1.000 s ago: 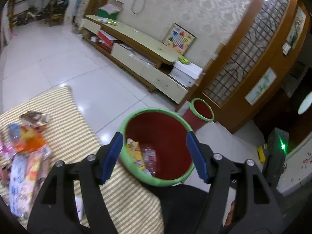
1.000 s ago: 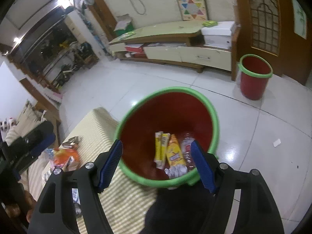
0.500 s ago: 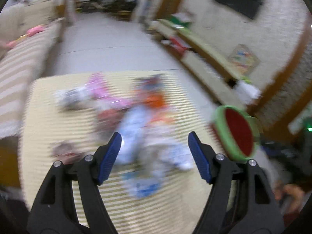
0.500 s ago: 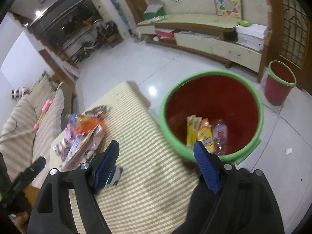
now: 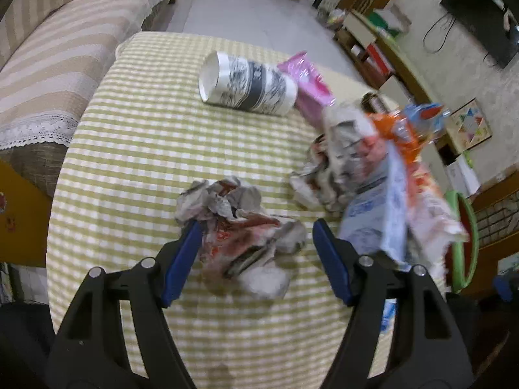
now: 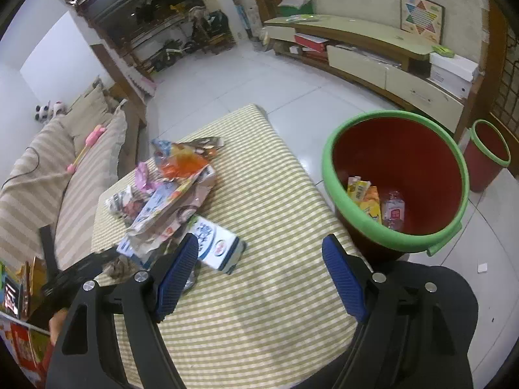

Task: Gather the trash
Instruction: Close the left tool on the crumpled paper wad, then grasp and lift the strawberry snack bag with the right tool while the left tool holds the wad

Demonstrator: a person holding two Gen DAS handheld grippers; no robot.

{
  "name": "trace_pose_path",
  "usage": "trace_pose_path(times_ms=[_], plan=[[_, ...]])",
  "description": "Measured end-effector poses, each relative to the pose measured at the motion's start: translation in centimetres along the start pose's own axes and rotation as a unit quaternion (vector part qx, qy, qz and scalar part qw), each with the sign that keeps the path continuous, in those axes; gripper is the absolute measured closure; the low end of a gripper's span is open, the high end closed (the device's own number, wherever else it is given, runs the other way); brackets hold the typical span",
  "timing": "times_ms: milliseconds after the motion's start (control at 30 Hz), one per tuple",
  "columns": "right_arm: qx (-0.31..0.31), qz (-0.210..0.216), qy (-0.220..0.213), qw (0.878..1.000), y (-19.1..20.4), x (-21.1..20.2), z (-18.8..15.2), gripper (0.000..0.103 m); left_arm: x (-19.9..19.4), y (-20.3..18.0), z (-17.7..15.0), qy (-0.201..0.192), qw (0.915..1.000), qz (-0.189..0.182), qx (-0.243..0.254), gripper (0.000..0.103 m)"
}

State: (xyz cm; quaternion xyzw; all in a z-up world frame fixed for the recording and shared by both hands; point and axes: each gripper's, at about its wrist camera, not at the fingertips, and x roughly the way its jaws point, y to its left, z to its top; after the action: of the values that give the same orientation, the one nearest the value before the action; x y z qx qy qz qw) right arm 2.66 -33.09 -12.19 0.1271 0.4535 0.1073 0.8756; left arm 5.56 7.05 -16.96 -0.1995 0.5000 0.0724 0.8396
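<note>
A crumpled ball of printed paper (image 5: 240, 227) lies on the green checked tablecloth (image 5: 146, 146). My left gripper (image 5: 256, 259) is open and low over it, one finger on each side; the left pad is close to the paper, the right pad stands apart. Beyond lie a paper cup (image 5: 249, 87) on its side, a pink wrapper (image 5: 308, 87), a second paper ball (image 5: 331, 168) and a heap of bags (image 5: 389, 194). My right gripper (image 6: 259, 275) is open over bare cloth with nothing between its fingers. To its right stands the red bin (image 6: 405, 241) with a green rim, holding cartons (image 6: 363, 197) and a bottle (image 6: 394, 210).
A white and blue carton (image 6: 217, 246) lies just left of the right gripper, next to the wrapper heap (image 6: 175, 194). A striped sofa (image 5: 48, 48) borders the table's far side. A second small red bin (image 6: 486, 159) stands by the TV cabinet (image 6: 373, 52). White tiled floor surrounds the table.
My left gripper swung away from the bin, across the table and down over the crumpled paper. My right gripper moved left from above the bin to the table's edge, its jaws slightly wider.
</note>
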Motion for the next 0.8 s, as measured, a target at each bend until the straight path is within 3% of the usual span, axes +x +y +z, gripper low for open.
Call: trace_pose_path(times_ms=[33, 133, 200, 233, 267, 600, 800], plan=[[-0.003, 0.001, 0.001, 1.0, 0.3, 0.0, -0.1, 0.027, 0.1, 0.0, 0.1, -0.003, 1.0, 0.005, 0.005, 0.039], [-0.014, 0.001, 0.007, 1.0, 1.1, 0.1, -0.3, 0.027, -0.8, 0.5, 0.1, -0.011, 0.9998, -0.013, 0.008, 0.07], [-0.02, 0.002, 0.013, 1.0, 1.6, 0.5, -0.4, 0.027, -1.4, 0.8, 0.1, -0.015, 0.9997, -0.02, 0.004, 0.074], [-0.024, 0.002, 0.015, 1.0, 2.0, 0.8, -0.3, 0.027, -1.9, 0.9, -0.1, -0.018, 0.9995, -0.025, 0.003, 0.083], [-0.028, 0.004, 0.017, 0.999, 2.3, 1.0, -0.3, 0.027, -2.3, 1.1, -0.5, -0.018, 0.9994, -0.031, 0.001, 0.085], [-0.092, 0.058, 0.022, 0.994, 9.3, 5.4, 3.6, 0.026, -5.6, 2.3, -5.7, -0.001, 0.9981, -0.06, -0.017, 0.085], [-0.049, 0.073, 0.094, 0.992, 10.3, 12.1, 4.8, 0.023, -5.2, 2.3, -7.4, 0.012, 0.9982, -0.058, -0.013, 0.078]])
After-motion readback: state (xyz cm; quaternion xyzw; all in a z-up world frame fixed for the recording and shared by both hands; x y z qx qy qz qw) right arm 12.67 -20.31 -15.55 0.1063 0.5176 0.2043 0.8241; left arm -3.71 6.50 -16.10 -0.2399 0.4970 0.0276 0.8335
